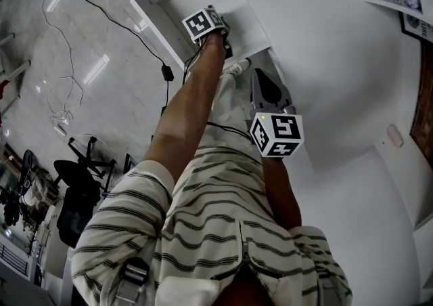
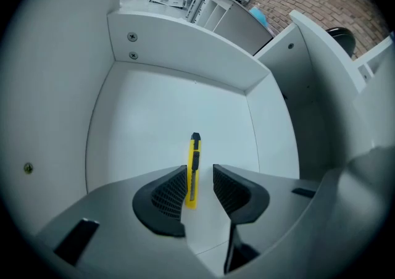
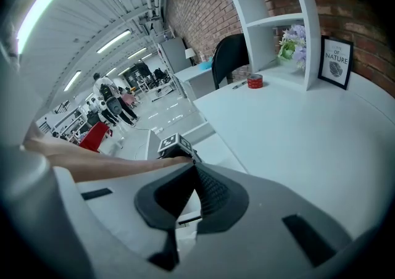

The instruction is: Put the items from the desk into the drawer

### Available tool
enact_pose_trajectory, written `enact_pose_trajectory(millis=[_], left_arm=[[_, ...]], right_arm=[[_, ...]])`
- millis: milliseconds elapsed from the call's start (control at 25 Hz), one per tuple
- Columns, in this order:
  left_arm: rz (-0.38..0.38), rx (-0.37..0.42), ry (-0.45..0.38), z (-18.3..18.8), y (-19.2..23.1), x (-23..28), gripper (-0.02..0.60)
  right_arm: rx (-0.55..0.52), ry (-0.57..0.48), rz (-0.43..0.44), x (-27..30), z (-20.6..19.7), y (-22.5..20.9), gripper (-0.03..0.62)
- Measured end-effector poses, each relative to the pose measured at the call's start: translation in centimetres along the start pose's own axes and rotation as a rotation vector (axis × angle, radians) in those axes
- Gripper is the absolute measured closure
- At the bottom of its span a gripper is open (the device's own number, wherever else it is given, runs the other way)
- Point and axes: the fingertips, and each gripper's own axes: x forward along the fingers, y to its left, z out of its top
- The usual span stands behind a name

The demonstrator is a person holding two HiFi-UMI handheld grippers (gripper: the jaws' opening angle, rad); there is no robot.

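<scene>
Release looks done: the left gripper (image 2: 200, 173) has its jaws apart and the yellow knife (image 2: 194, 160) lies loose between them on the floor of the drawer (image 2: 173, 105), tip toward 12 o'clock, so lift straight up clear of it; the right gripper (image 3: 193, 171), jaws together, holds nothing.

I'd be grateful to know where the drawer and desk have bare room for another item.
The drawer is bare on both sides of and beyond the yellow utility knife, which lies between the open jaws of the left tool. The desk is bare in front of the red tape roll, flowers and framed picture, which crowd its far end.
</scene>
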Motion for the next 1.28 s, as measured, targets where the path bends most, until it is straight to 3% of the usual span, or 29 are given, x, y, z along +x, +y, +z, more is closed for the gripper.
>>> enact_pose_trajectory(millis=[320, 520, 840, 1280], left_arm=[[-0.050, 0.080, -0.048, 0.9, -2.0, -3.3, 0.446], [-0.076, 0.099, -0.023, 0.4, -2.8, -5.3, 0.449], [-0.074, 0.186, -0.062, 1.8, -3.7, -8.4, 0.574], [-0.140, 0.263, -0.124, 2.3, -5.5, -13.5, 0.577]], right_arm=[[-0.008, -0.031, -0.008, -1.0, 1.4, 0.6, 0.582], [-0.017, -0.053, -0.001, -1.1, 2.9, 1.3, 0.582], [-0.028, -0.081, -0.004, -1.1, 5.2, 2.4, 0.582], [-0.027, -0.098, -0.004, -1.5, 7.6, 3.1, 0.582]])
